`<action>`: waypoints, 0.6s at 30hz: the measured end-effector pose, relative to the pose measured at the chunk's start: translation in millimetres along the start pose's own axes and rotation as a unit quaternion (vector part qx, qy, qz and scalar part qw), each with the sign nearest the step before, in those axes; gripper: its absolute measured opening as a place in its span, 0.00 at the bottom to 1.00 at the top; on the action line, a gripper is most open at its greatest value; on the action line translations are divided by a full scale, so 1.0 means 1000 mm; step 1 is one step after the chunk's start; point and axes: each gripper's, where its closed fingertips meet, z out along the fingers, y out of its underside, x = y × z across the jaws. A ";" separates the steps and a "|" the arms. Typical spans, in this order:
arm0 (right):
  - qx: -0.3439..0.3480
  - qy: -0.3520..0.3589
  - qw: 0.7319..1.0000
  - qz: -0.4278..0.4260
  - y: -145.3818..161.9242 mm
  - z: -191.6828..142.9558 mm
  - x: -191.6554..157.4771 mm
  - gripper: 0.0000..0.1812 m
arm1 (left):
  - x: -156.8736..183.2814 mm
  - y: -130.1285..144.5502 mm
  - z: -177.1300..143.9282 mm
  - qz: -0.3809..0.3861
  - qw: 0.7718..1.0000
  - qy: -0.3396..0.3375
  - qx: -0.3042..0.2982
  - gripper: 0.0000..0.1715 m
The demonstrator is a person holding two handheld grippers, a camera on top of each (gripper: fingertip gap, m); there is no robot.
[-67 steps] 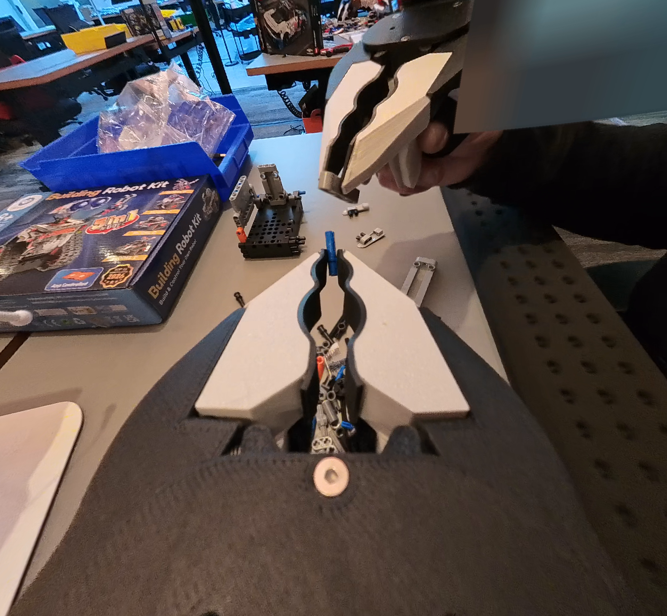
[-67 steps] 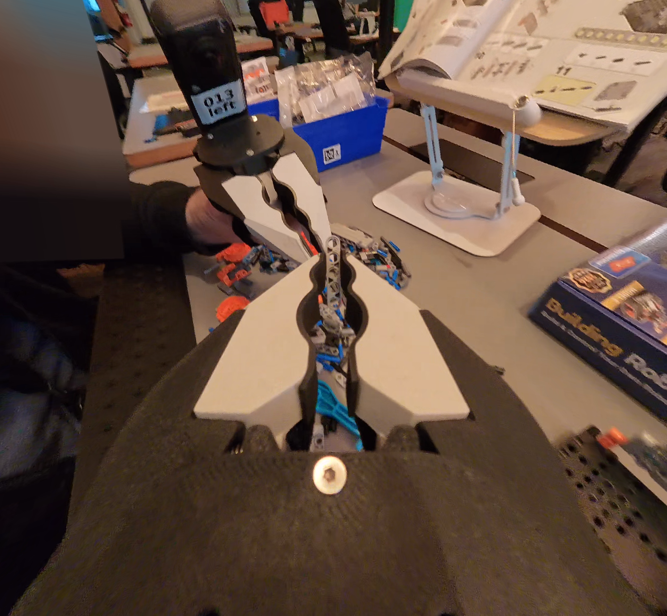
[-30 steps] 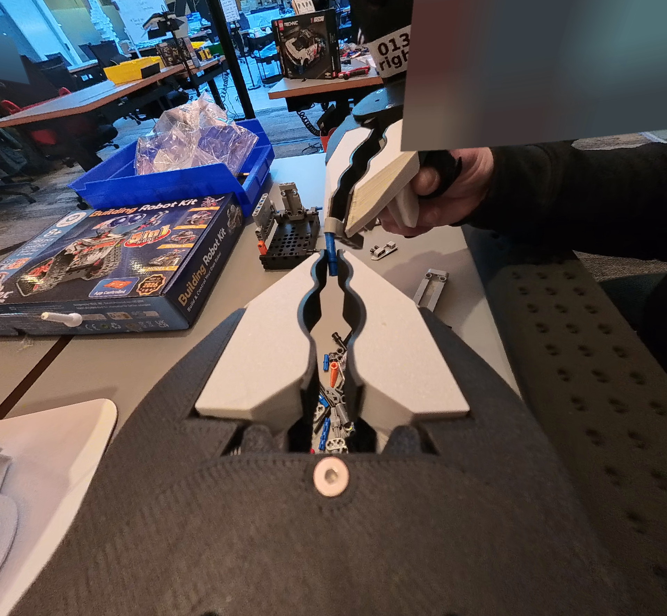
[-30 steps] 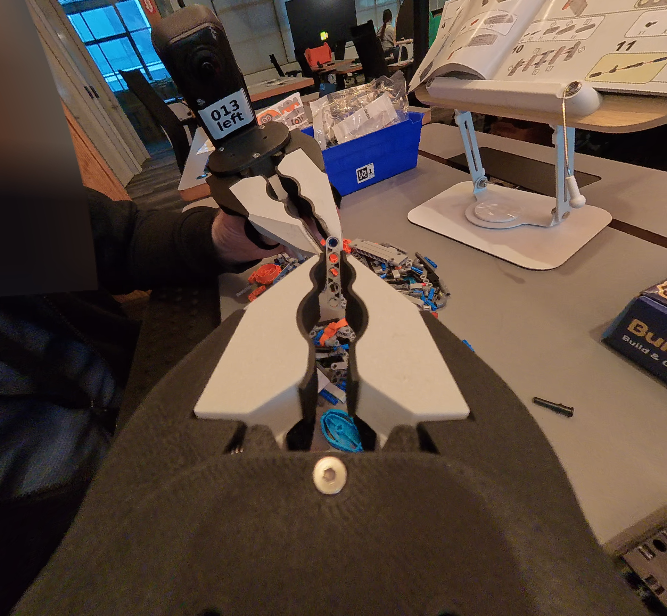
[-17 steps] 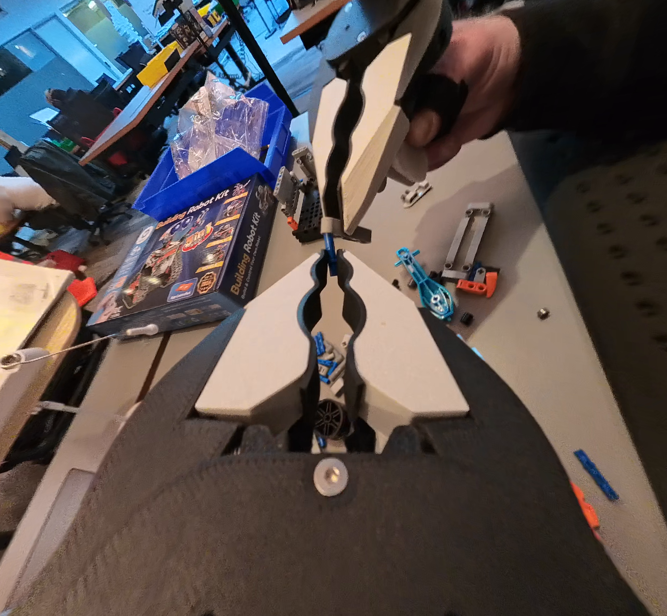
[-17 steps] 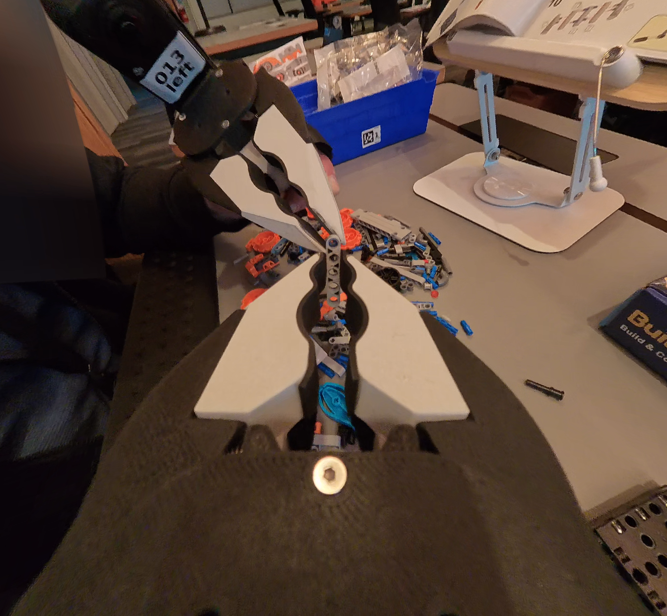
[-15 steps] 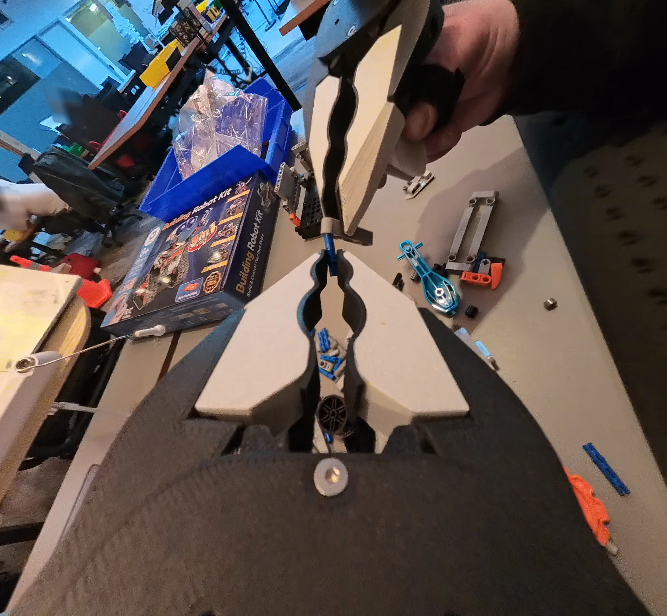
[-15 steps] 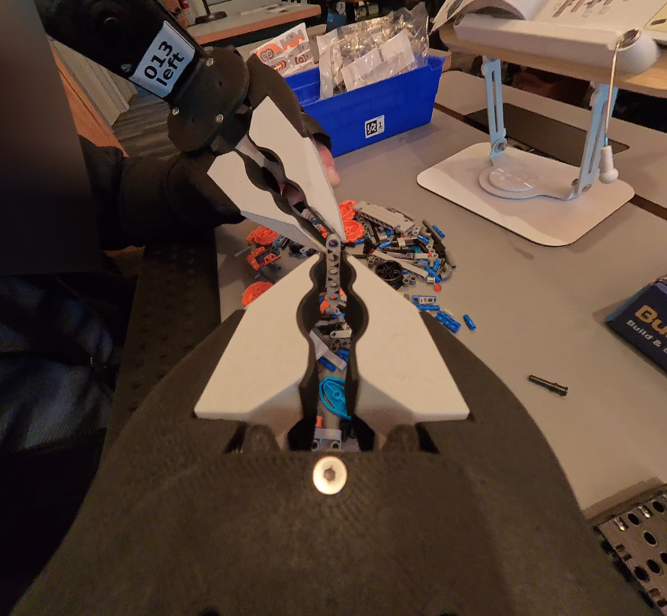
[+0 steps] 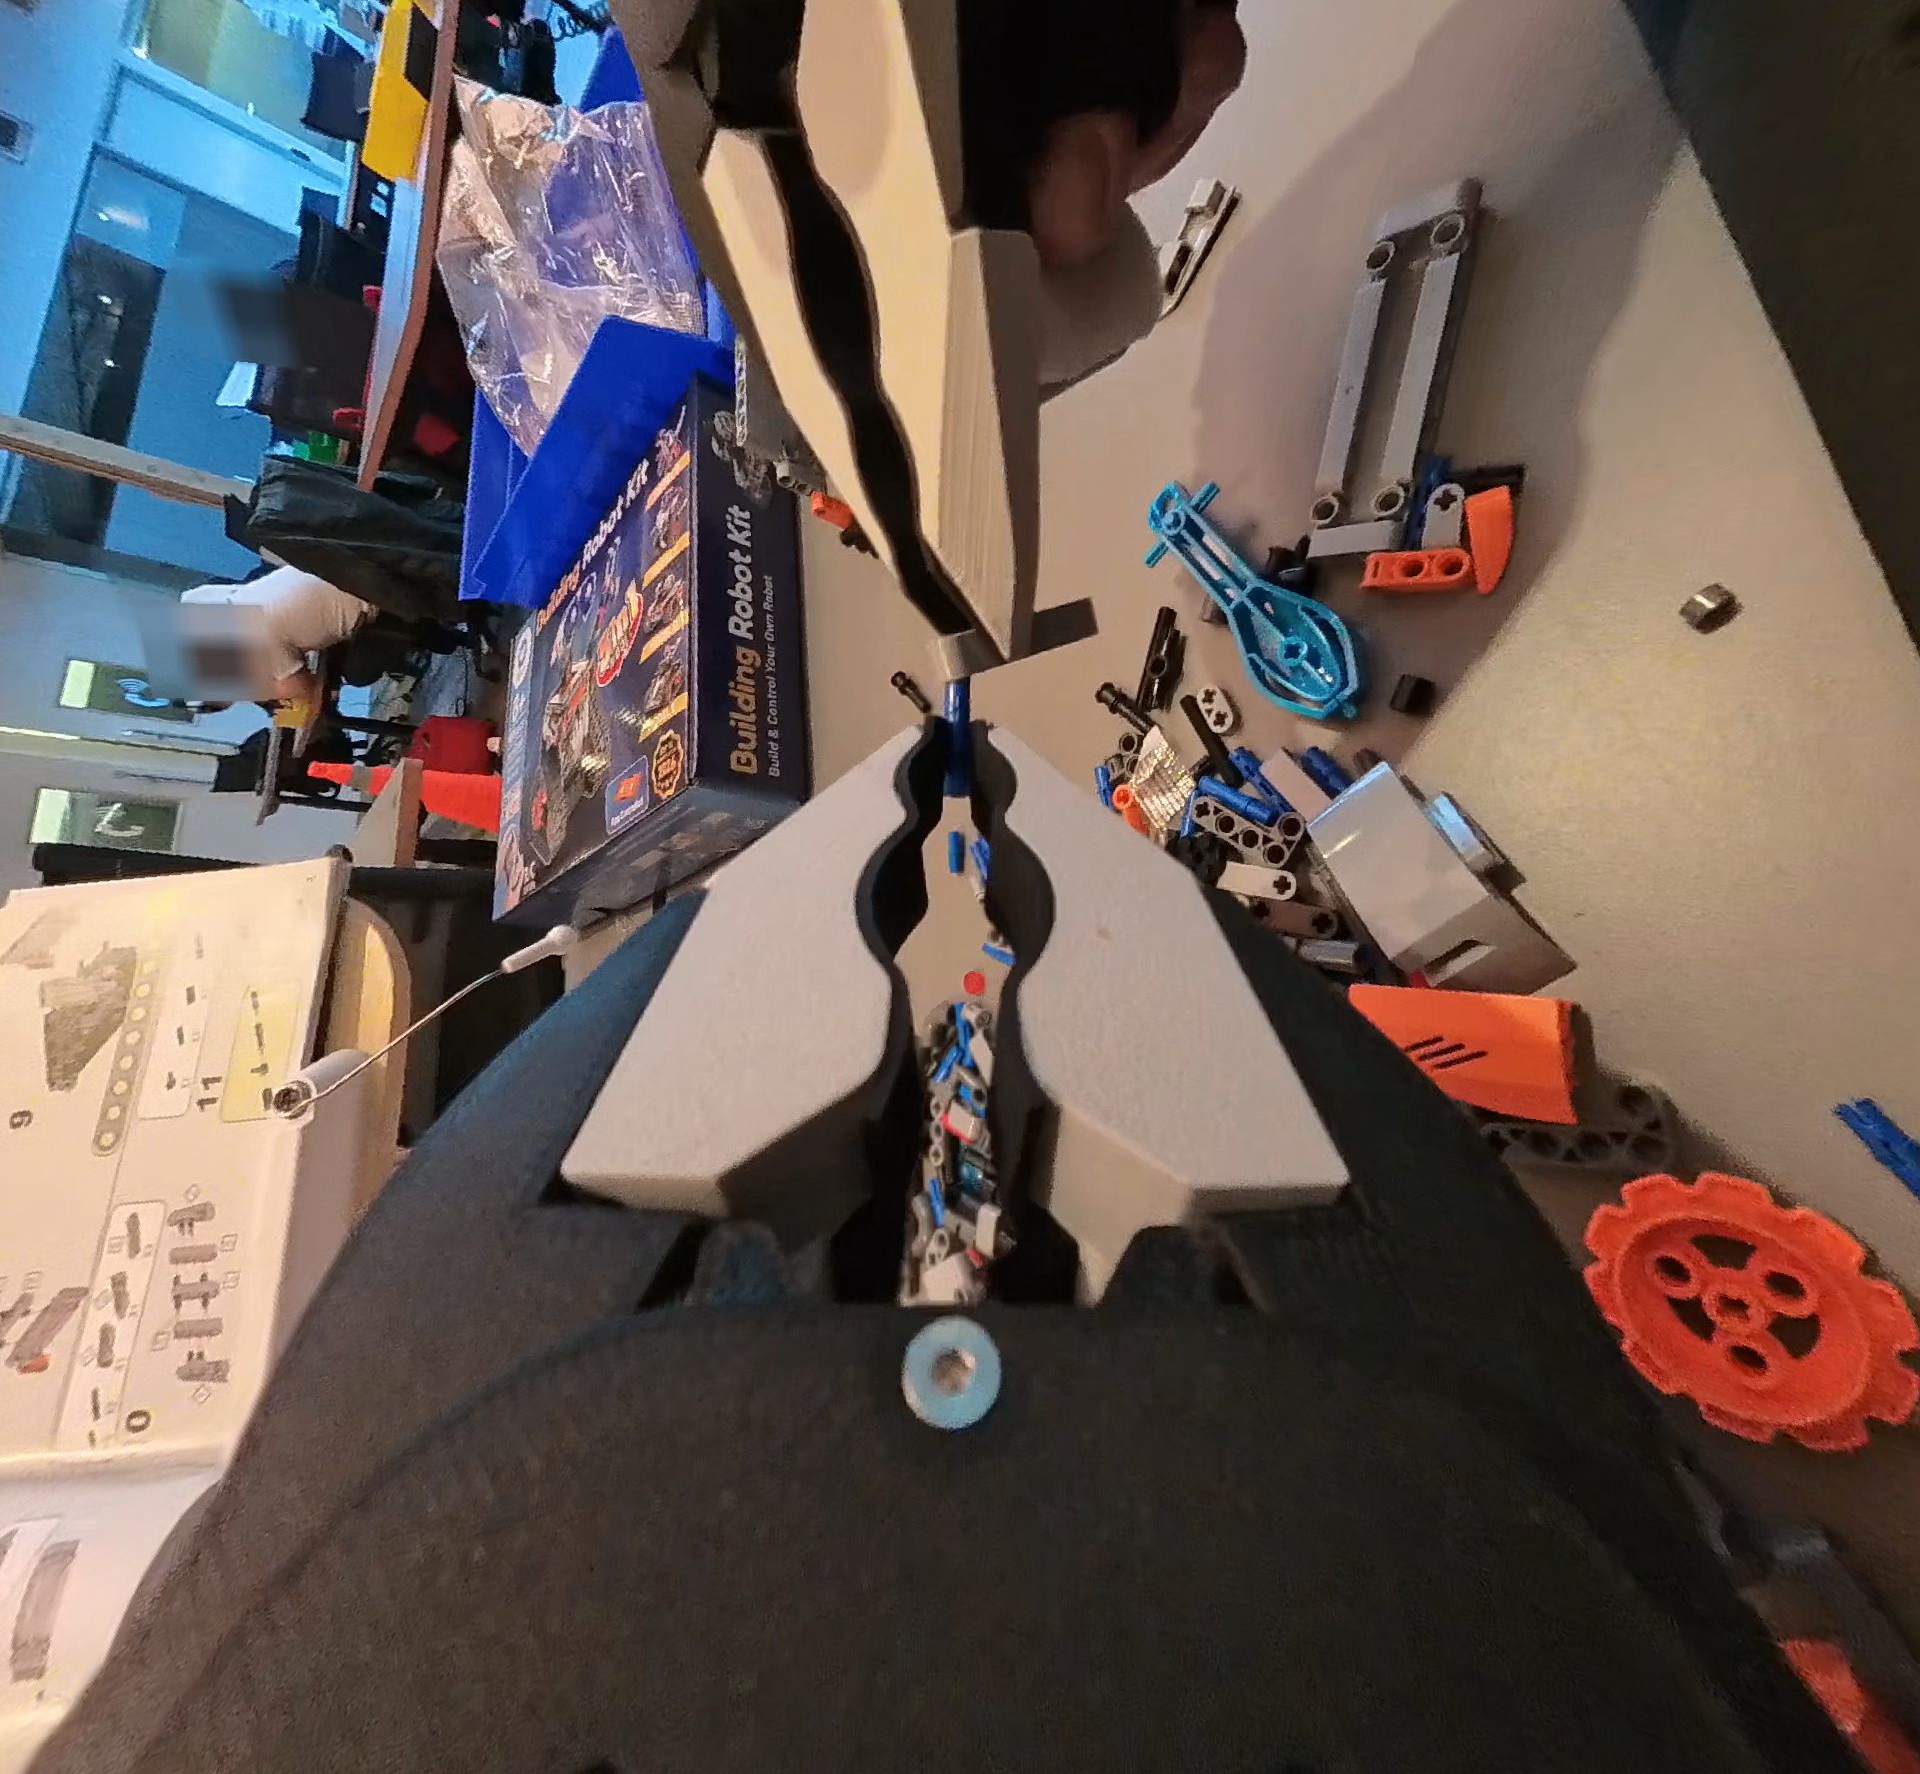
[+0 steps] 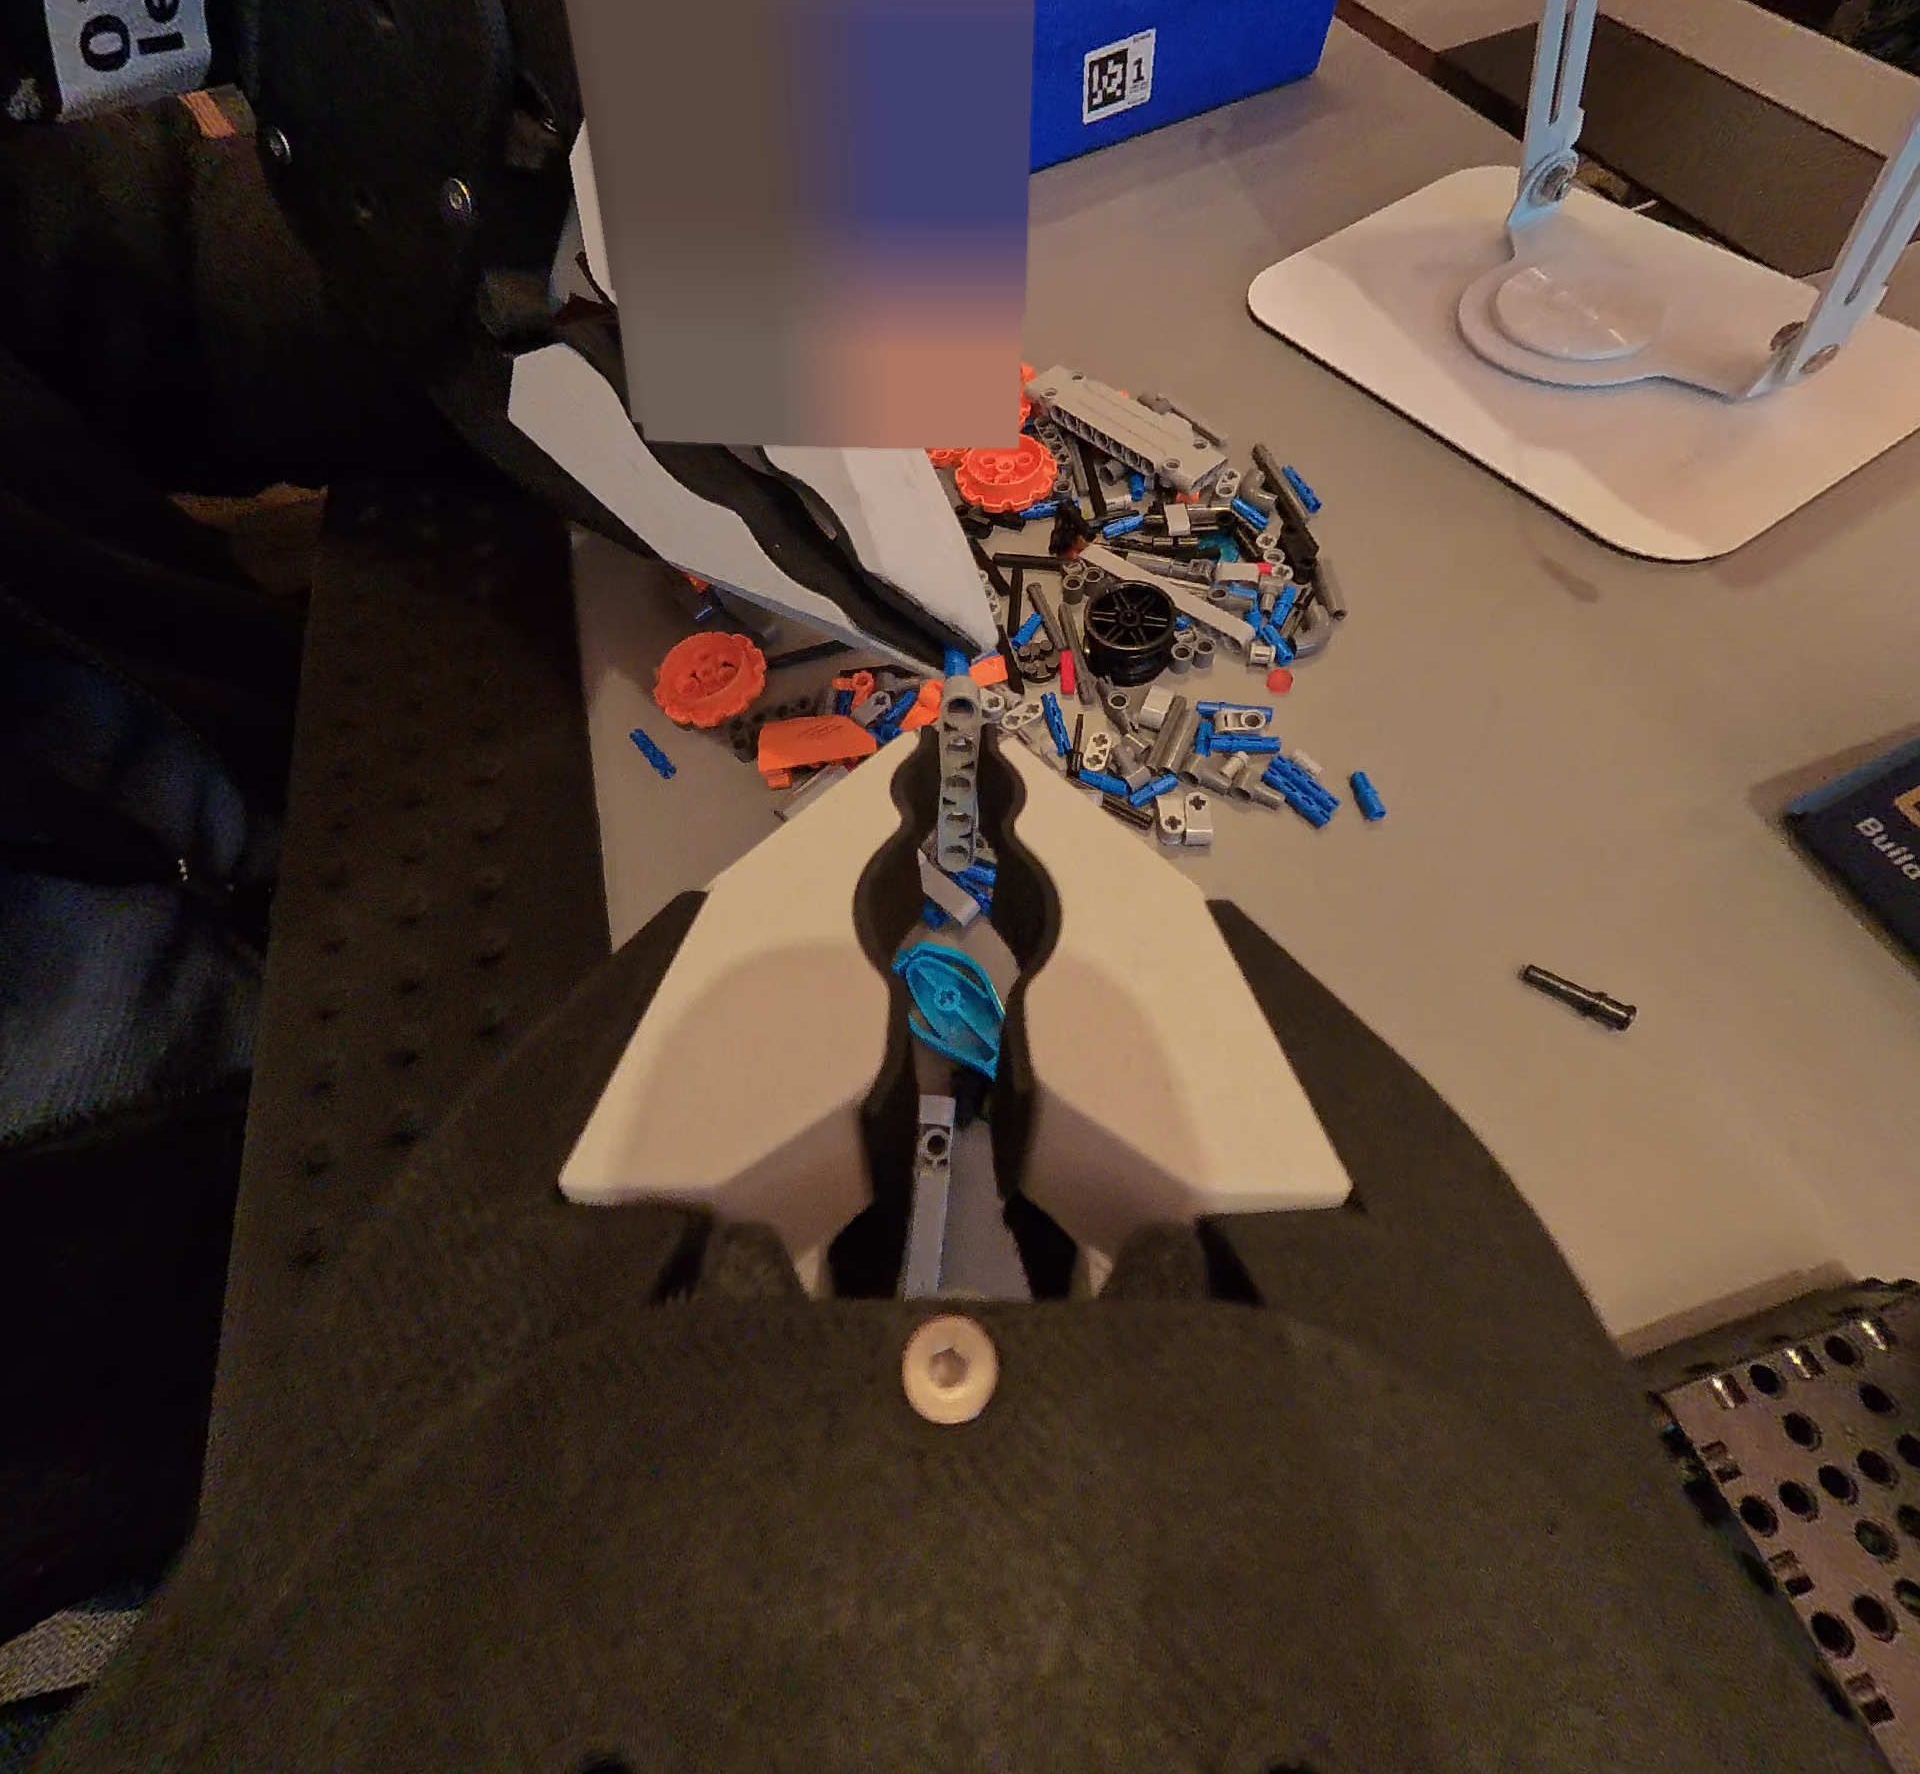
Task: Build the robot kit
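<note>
My left gripper (image 9: 956, 737) is shut on a short blue pin (image 9: 956, 716) that sticks out past its tips. My right gripper (image 10: 958, 737) is shut on a thin grey beam with holes (image 10: 958, 779), held upright between the fingers. The two grippers meet tip to tip above the table. The pin's free end (image 10: 954, 660) touches the beam's end hole (image 10: 960, 708). In the left wrist view the right gripper (image 9: 971, 633) comes down from above with the beam's grey end (image 9: 964, 656) at the pin. In the right wrist view the left gripper (image 10: 951, 633) comes in from the upper left.
A pile of small grey, blue, black and orange parts (image 10: 1164, 623) lies under the grippers. An orange gear (image 9: 1756, 1309), a light-blue part (image 9: 1268, 612) and a grey frame (image 9: 1392, 353) lie nearby. A kit box (image 9: 665, 685), blue bin (image 10: 1184, 10), book stand base (image 10: 1558, 374) and black perforated plate (image 10: 1808, 1475) stand around. My two grippers' fingertips are within a few centimetres of each other.
The grippers have come together until the blue pin meets the beam's end. The left gripper has rolled onto its side, and both now hang over the parts pile.
</note>
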 end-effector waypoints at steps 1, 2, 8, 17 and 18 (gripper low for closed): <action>0.004 -0.002 1.000 -0.001 -0.001 -0.001 0.000 0.02 | -0.001 -0.001 0.000 -0.002 1.000 -0.002 0.005 0.01; 0.010 -0.006 1.000 -0.003 -0.002 -0.002 -0.001 0.02 | -0.001 -0.002 -0.001 -0.005 1.000 -0.001 0.012 0.01; 0.061 -0.035 0.997 0.015 -0.013 -0.008 -0.005 0.02 | -0.008 -0.012 -0.007 -0.066 0.995 0.000 0.068 0.01; 0.077 -0.038 0.996 0.012 -0.018 -0.010 -0.008 0.02 | -0.011 -0.016 -0.010 -0.089 0.993 -0.003 0.077 0.00; 0.075 -0.038 0.996 0.012 -0.017 -0.010 -0.008 0.02 | -0.011 -0.016 -0.010 -0.084 0.994 -0.004 0.073 0.00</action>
